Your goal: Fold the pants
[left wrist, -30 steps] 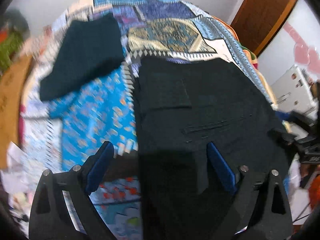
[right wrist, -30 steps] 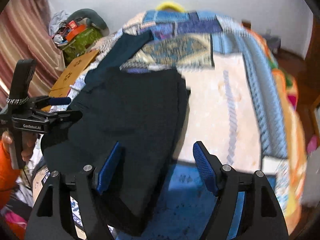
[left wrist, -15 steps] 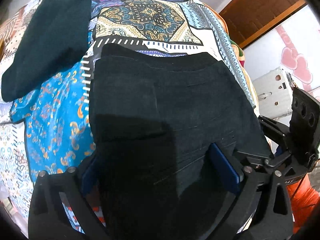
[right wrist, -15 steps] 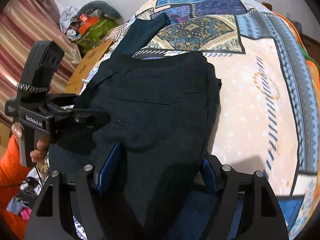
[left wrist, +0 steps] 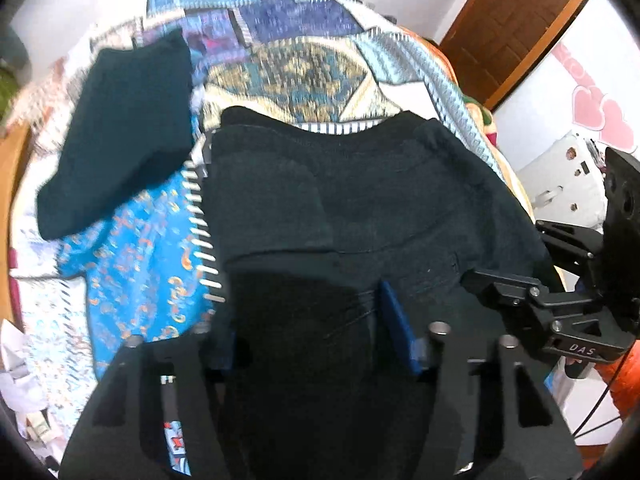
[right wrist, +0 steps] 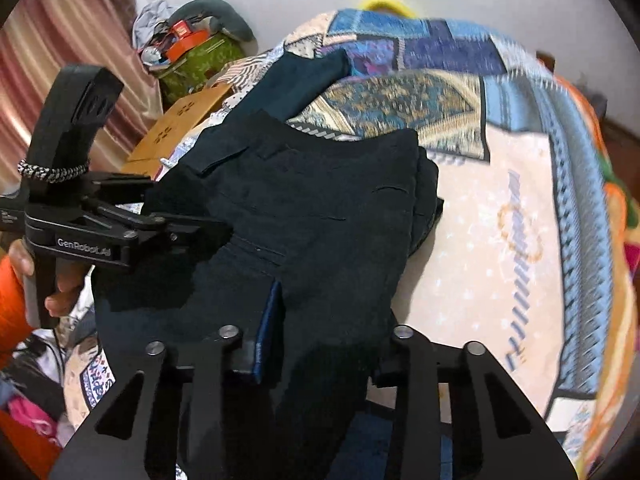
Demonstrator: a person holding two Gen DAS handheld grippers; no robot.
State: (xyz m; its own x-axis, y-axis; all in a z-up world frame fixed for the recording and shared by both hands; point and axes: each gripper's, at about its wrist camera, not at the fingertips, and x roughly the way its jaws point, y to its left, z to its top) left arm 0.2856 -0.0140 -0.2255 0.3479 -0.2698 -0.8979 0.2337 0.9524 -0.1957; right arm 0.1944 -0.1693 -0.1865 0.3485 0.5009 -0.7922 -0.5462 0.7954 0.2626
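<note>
Black pants (left wrist: 360,200) lie flat on a patchwork bedspread (left wrist: 132,264), one dark end towards the far side. My left gripper (left wrist: 308,336) is at their near left edge. Its jaws are closing, and bunched black cloth fills the gap between the blue pads (left wrist: 396,332). In the right wrist view the pants (right wrist: 320,200) run up from my right gripper (right wrist: 326,344). Its jaws are closing too, on the near right edge; one blue pad (right wrist: 270,328) shows and the other is under cloth. Each gripper appears in the other's view: the right gripper (left wrist: 480,280) and the left gripper (right wrist: 208,228).
A second dark folded garment (left wrist: 120,136) lies at the far left of the bed. A brown door (left wrist: 508,20) and a white machine (left wrist: 560,184) stand to the right. A cardboard box (right wrist: 180,128), a green bag (right wrist: 196,60) and a curtain (right wrist: 60,60) are on the left. A person's hand (right wrist: 60,292) grips the left handle.
Both grippers came down onto the pants' near edge and their jaws narrowed from wide to pinching cloth. The pants' far edge has bowed and puckered.
</note>
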